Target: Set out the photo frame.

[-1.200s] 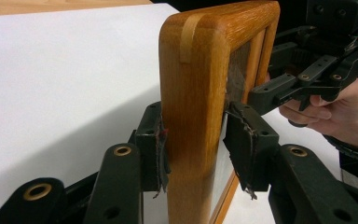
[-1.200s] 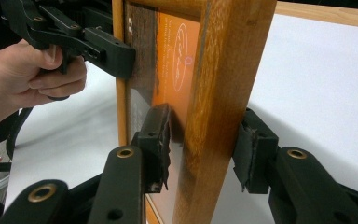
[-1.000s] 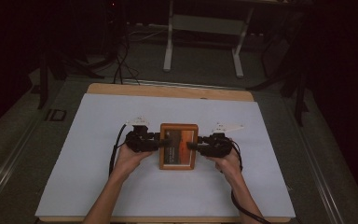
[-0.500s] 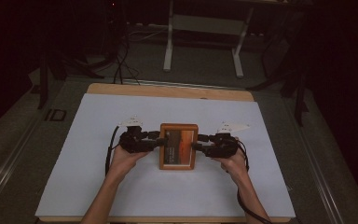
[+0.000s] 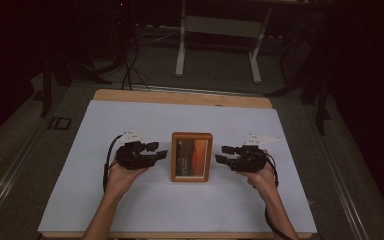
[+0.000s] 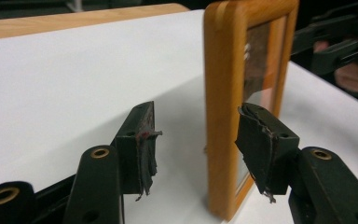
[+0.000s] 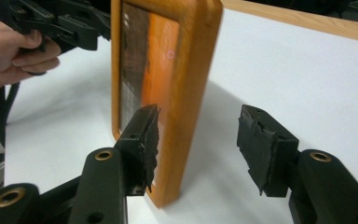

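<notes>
Chunky rounded wooden frame on smooth white sheet; both grippers, left and right, just opened, holding nothing, pads frayed.

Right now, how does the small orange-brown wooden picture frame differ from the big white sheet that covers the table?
The wooden picture frame is orange-brown and holds a picture; the white sheet is plain. The frame is small and thick; the sheet is wide and thin. The frame lies on top, the sheet beneath. Both are rectangular and lie flat.

Smooth wooden picture frame, glossy front
</notes>
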Tool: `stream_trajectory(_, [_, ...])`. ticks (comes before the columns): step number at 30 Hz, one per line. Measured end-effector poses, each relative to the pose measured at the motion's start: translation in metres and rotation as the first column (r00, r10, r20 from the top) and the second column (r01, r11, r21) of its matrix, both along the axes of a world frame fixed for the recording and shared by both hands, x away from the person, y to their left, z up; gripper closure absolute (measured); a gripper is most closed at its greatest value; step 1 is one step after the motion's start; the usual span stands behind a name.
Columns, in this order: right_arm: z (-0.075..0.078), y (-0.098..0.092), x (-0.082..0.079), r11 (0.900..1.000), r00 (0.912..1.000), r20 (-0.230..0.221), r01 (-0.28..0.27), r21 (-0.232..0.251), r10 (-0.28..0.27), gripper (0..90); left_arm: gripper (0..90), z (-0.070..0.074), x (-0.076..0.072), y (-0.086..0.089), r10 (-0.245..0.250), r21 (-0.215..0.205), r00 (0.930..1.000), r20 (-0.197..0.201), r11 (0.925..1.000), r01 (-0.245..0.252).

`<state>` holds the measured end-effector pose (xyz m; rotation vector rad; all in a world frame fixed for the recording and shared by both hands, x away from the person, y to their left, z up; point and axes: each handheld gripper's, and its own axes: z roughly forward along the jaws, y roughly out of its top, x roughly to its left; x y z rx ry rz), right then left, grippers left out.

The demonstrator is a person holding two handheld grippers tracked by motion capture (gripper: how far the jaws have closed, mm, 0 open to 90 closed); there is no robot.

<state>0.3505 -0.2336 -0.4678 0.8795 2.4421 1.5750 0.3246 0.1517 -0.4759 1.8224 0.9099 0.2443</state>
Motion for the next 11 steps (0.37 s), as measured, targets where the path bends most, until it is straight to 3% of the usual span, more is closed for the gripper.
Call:
stream_trajectory(6, [-0.004,-0.012,-0.005,0.999,0.9997,-0.005,0.024,-0.037,-0.024,48.8,47.3,-0.009,-0.009,0.007,0.032,0.051,0.9995,-0.001,0.9982,-0.032])
stream_trajectory(11, [-0.009,-0.022,-0.009,0.994,0.9986,-0.009,0.051,-0.098,-0.052,47.9,46.4,-0.017,-0.012,0.013,0.077,0.091,0.9970,-0.008,0.9930,-0.076])
